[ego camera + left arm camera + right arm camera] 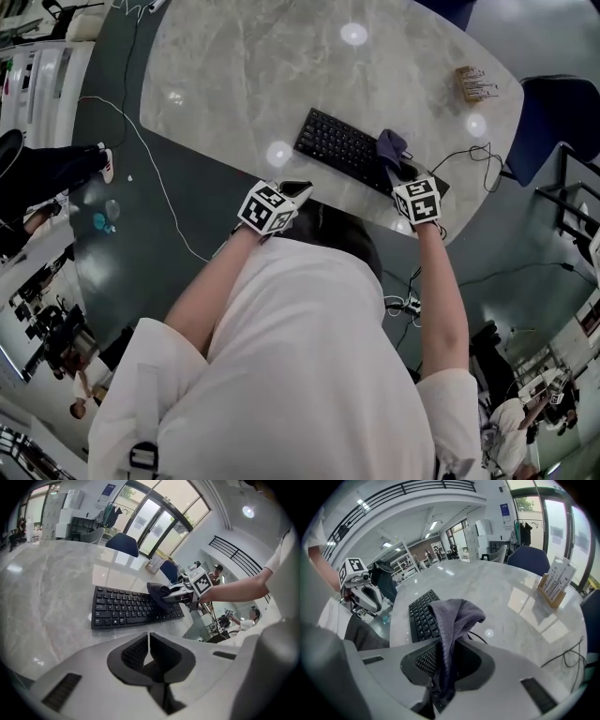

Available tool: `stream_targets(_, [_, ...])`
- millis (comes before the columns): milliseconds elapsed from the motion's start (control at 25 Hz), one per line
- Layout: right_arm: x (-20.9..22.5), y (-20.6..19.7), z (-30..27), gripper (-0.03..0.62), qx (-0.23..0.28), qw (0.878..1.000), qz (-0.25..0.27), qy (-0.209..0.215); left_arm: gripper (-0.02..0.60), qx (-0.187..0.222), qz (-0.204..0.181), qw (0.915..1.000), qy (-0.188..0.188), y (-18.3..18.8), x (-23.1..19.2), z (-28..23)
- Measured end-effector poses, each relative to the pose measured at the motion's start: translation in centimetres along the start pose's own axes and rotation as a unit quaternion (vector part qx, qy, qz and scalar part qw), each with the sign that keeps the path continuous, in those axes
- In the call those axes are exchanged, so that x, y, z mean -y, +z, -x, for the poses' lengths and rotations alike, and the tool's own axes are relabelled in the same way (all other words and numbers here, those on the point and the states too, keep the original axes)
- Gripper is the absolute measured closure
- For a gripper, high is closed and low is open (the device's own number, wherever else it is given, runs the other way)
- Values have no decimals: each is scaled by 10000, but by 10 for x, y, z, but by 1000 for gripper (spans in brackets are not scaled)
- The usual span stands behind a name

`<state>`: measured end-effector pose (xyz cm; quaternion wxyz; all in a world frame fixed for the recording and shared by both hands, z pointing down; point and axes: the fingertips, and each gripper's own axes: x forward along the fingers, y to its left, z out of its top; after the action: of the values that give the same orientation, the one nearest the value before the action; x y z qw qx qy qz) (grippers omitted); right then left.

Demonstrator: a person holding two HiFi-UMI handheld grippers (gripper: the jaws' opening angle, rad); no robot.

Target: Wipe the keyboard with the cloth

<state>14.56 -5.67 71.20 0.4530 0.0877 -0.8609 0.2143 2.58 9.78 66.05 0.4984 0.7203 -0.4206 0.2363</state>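
At the right gripper's (401, 174) tips: cloth (391, 145) over the keyboard's (339, 147) right end.
The right gripper is clamped on the grey cloth, which bunches just ahead of its jaws. From there the keyboard's long axis stretches away to that gripper's left. The left gripper (296, 191), jaws pressed together on nothing, hangs just short of the keyboard's near edge, so the right one seems better placed to wipe.

Black keyboard (349, 152), grey-purple cloth (391, 146), pale grey veined-marble table (234, 66), black-and-white square markers on left tool (148, 641) and right tool (445, 653), white shirt (300, 366).
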Motion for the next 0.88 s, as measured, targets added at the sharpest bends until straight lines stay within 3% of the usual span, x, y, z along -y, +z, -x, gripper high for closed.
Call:
stream_targets(560, [-51, -27, -15, 522, -119, 9980, -609, -86, 572, -273, -406, 9978, -447, -2, -14, 3])
stream_targets(880, [-68, -31, -19, 522, 31, 9907, -1358, 31, 572, -322, -524, 9969, -483, -4, -24, 14])
